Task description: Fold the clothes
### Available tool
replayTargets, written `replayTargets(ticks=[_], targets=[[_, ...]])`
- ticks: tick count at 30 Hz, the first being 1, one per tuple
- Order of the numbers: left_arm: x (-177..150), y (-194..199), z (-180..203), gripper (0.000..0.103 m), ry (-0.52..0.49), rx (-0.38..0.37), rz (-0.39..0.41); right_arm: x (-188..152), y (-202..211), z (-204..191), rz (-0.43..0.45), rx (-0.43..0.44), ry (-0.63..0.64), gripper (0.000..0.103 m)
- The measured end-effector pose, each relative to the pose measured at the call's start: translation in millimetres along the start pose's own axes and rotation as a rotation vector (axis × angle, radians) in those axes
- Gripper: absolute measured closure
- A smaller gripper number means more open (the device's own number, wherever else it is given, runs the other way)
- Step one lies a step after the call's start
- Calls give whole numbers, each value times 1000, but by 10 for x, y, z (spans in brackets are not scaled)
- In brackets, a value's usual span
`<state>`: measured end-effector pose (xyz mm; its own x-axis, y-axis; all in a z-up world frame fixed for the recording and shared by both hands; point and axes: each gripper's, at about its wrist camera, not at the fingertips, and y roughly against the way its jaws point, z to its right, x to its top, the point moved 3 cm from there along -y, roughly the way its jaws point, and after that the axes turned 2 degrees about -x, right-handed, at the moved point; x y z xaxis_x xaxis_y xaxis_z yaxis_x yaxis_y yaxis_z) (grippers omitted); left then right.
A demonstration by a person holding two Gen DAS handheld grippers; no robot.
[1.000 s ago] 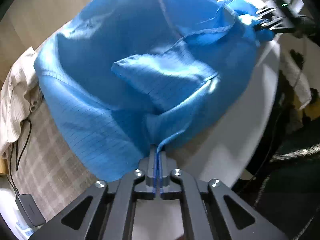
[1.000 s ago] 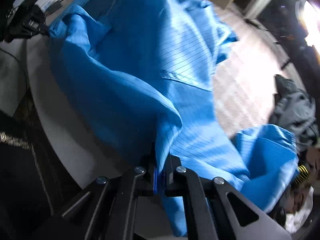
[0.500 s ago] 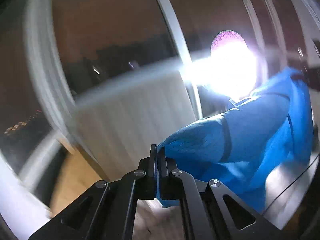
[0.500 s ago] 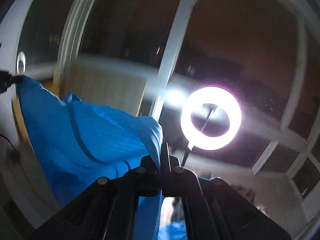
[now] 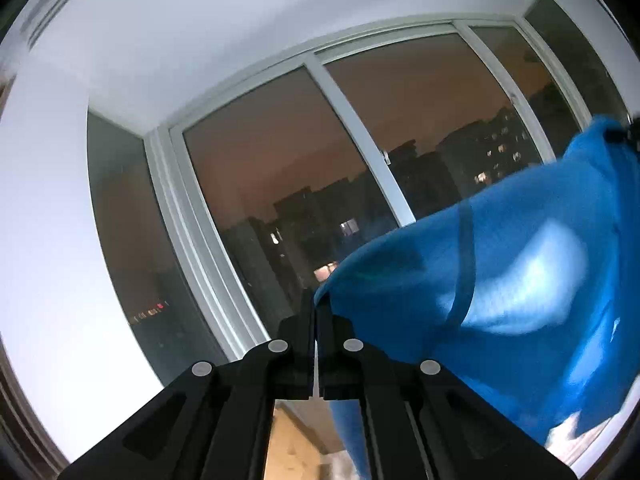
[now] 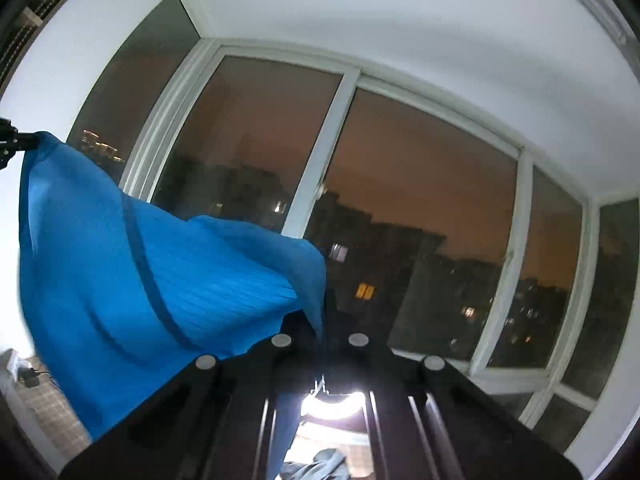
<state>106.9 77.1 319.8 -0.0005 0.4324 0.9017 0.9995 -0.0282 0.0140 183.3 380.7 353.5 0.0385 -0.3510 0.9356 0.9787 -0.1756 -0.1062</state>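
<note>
No container shows in either wrist view; both cameras are tipped up toward a white ceiling (image 5: 200,32) and a wide window (image 5: 360,152) with a night skyline behind the glass.

The left tongs (image 5: 315,312) are pressed together on a corner of the blue garment (image 5: 520,280), the fingers closed with only a thin sliver between them. From that pinch the cloth spreads away to the right and upward, hanging in the air (a darker seam band runs down across it, and a bright patch glows through the fabric). At the far upper right edge of this view its other corner reaches the right tongs (image 5: 626,132), seen only as a small dark shape.

In the right wrist view the right tongs (image 6: 325,320) are likewise closed on the garment (image 6: 140,272), the blue edge disappearing down between the fingers. The cloth billows off to the left and rises to a point at the left edge, where the left tongs (image 6: 12,144) grip it.

So the garment is stretched between the two tongs, held up off any surface. Below the right tongs a bright light (image 6: 334,404) glares, and grey clothing (image 6: 320,466) lies beneath, partly hidden.
</note>
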Motion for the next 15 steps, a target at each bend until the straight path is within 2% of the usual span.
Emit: replayTargets(ticks=[5,8,12,15], targets=[[1,-232,85,103,-35,-14,-24,-84,-87,-15,-9,-25,26,102],[2,-371,135,103,-56,-23,-38,-340,-557,-99,-60,-27,50,103],[-314,-1319,351,103,-122,-39,-128,-711,-1236,-287,-144,-38,81,102],[-568,-2037,531,103,-154,-67,-183,-1110,-1859,-481,-229,-48,105,103]])
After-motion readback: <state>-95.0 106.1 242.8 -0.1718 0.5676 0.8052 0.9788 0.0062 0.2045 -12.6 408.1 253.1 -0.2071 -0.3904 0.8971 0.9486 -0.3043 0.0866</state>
